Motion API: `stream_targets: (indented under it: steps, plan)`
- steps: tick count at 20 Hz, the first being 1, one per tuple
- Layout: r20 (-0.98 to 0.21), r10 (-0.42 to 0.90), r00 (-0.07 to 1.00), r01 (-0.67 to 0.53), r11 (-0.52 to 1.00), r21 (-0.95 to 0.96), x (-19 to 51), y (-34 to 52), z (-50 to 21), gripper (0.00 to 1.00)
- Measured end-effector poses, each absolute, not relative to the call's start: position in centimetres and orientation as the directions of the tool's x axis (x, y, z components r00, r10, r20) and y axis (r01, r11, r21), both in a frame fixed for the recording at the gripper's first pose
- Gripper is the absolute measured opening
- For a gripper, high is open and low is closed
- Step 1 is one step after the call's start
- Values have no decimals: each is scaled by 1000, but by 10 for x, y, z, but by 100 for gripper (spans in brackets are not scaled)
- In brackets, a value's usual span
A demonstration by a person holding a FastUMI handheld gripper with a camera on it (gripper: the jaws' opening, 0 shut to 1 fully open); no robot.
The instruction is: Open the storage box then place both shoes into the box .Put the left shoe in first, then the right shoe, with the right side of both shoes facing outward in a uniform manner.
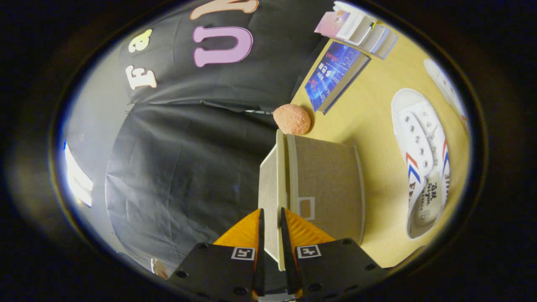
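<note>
Gripping the thin lid [268, 197] of the storage box [327, 184], the gripper [271, 226] has its two fingers [241, 230] closed on the lid's edge, one finger on each face of the panel. The view is rolled sideways, so the yellow table [373, 126] runs up one side and the black cloth wall takes the other. The lid stands out from the box like a flap, its inner face pale, and it meets the box along a seam just beyond the fingertips. The box is covered in beige woven fabric, and a small label window [306, 208] sits on its front close to the nearer finger.

On the table beyond the box lies a white lace-up shoe [421, 163] with red and blue stripes on its side, its opening turned towards the camera. It is apart from the box. A second white shoe [444, 86] lies farther out, partly cut off by the lens. A rough orange ball [292, 118] rests on the table at the far end of the box. Past it lies a blue book [333, 75], and a stack of books [361, 29] sits beyond that.
</note>
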State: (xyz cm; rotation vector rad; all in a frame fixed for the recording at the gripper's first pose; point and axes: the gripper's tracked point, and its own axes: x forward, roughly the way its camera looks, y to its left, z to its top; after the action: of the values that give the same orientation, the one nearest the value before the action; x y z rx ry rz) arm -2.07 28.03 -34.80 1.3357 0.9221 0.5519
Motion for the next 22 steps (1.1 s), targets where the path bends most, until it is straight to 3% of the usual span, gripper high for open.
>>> stream_targets:
  steps: [7, 10, 17, 22]
  plan:
    - [-288, 815, 504, 186, 223, 957, -24, 291, -365, 22]
    - [-323, 788, 525, 188, 263, 946, -20, 291, -373, 3]
    - [-247, 804, 541, 186, 172, 967, -12, 297, -337, 2]
    - [-197, 790, 580, 89, 179, 980, 1, 307, -285, 2]
